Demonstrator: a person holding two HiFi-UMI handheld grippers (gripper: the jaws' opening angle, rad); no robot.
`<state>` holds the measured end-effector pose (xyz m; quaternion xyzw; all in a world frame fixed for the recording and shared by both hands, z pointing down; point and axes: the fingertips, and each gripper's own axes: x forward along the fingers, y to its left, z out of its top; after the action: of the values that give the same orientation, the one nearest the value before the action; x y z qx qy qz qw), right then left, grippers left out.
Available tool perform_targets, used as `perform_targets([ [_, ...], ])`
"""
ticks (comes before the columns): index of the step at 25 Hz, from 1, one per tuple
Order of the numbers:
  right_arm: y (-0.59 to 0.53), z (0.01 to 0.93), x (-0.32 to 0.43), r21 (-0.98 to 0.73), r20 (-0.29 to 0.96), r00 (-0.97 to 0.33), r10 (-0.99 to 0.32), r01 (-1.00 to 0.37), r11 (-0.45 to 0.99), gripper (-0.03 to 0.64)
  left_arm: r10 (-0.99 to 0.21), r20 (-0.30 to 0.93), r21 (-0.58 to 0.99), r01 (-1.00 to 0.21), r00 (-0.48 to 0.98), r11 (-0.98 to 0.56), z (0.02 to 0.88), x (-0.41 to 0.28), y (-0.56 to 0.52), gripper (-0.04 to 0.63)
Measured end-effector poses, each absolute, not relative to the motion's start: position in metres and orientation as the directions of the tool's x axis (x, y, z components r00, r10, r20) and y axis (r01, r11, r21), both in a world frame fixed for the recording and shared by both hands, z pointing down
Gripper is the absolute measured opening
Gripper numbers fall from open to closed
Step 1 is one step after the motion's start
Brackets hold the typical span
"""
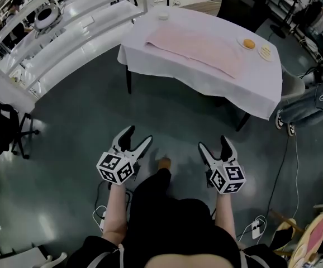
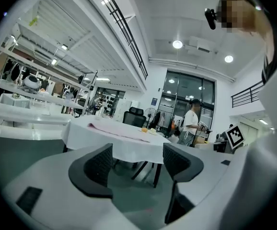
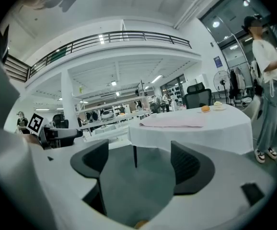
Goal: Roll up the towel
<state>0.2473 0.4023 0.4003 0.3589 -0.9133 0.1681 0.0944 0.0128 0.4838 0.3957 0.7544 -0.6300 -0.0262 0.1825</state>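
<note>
A pale pink towel [image 1: 198, 48] lies spread flat on a table with a white cloth [image 1: 167, 74], well ahead of me across the dark floor. It shows again as a thin pink strip, the towel [image 2: 110, 127] in the left gripper view and the towel [image 3: 174, 121] in the right gripper view. My left gripper [image 1: 137, 138] and right gripper [image 1: 216, 147] are held over the floor, far short of the table. Both stand open with nothing between the jaws: left gripper [image 2: 137, 163], right gripper [image 3: 142, 163].
An orange [image 1: 249, 44] and a small plate [image 1: 266, 52] sit at the table's far right. A black office chair [image 1: 244, 4] stands behind the table. Long white benches [image 1: 66, 35] run along the left. A seated person's legs [image 1: 307, 105] are at the right. Cables and a power strip [image 1: 256, 228] lie on the floor.
</note>
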Motion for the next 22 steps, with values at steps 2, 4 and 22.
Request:
perform_targets([
  [2,0.385,0.397,0.233,-0.237,0.288,-0.721,-0.631,-0.692,0.682,0.417,-0.961,0.189,0.303,-0.943,0.203,-0.139,0.394,-0.004,0.466,0.336],
  [4,0.366,0.394,0.22,-0.233,0.283,-0.72,-0.634,-0.693,0.683,0.417,-0.962,0.185,0.296,-0.945,0.199,-0.138,0.392,-0.02,0.448,0.336],
  [22,0.274,0.407,0.157,-0.222,0.302,-0.686,-0.662,-0.726,0.651,0.417,-0.965,0.157,0.269,-0.949,0.21,-0.163,0.401,-0.105,0.339,0.336],
])
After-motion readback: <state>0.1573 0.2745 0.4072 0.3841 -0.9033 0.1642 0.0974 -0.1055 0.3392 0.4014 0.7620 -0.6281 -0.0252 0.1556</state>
